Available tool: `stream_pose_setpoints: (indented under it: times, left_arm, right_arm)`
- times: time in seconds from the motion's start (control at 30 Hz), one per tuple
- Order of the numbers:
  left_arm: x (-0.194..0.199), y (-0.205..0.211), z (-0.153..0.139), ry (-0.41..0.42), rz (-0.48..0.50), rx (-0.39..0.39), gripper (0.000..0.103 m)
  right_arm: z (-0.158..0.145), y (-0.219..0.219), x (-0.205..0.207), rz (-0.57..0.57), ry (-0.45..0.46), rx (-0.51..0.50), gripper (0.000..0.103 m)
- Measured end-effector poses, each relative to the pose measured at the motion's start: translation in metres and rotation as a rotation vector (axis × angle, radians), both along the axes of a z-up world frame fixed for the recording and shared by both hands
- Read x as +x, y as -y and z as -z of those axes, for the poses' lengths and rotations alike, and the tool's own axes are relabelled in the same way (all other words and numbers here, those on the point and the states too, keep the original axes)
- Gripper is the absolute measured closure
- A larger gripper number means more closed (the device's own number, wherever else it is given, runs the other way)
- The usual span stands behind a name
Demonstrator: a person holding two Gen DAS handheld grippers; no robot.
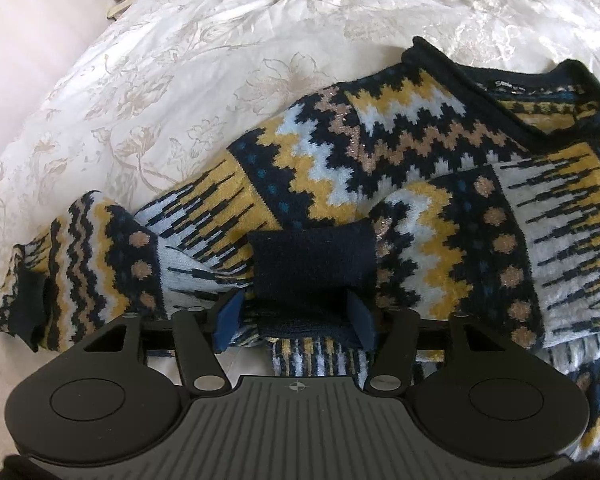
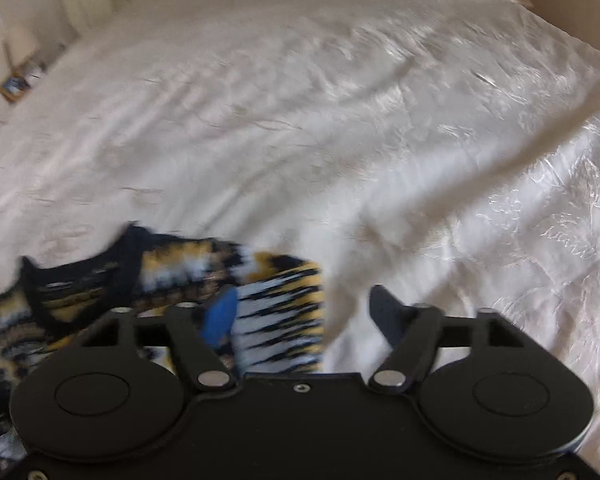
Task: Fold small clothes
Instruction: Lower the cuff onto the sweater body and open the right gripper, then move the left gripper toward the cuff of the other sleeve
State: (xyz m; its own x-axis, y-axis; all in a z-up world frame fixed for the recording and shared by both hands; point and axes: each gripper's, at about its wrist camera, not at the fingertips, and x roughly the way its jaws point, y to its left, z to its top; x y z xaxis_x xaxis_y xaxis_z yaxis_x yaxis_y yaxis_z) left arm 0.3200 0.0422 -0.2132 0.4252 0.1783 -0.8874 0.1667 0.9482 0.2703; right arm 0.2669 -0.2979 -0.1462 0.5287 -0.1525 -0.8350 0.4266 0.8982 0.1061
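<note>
Sweater (image 1: 380,168) cuff between left tongs (image 1: 294,322); right tongs (image 2: 304,312) empty, blurred

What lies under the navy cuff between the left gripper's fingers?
The cuff lies on the sweater's patterned body, over a yellow and pale blue band. The knit directly beneath is covered. The bedspread shows only around the sweater.

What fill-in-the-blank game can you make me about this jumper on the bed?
1. The zigzag sweater lies on a ____ bedspread.
2. The sleeve's cuff between the left gripper fingers is plain dark ____.
3. The right gripper has its jaws ____, holding nothing.
4. The gripper pads are coloured ____.

Missing words: white; navy; open; blue
</note>
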Motion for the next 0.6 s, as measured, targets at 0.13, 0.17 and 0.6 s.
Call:
stream_pose_setpoints:
  times: [0.13, 0.17, 0.6]
  left_arm:
    - [0.003, -0.001, -0.001, -0.014, 0.008, 0.008, 0.038]
    - [0.005, -0.001, -0.002, -0.023, 0.011, 0.003, 0.037]
    - [-0.038, -0.008, -0.049, -0.060, 0.026, -0.145, 0.025]
  right_arm:
    - [-0.008, -0.027, -0.014, -0.068, 0.003, 0.000, 0.010]
    - [-0.009, -0.035, -0.016, -0.079, 0.004, 0.005, 0.008]
    - [-0.012, -0.098, -0.061, -0.206, -0.020, 0.086, 0.000]
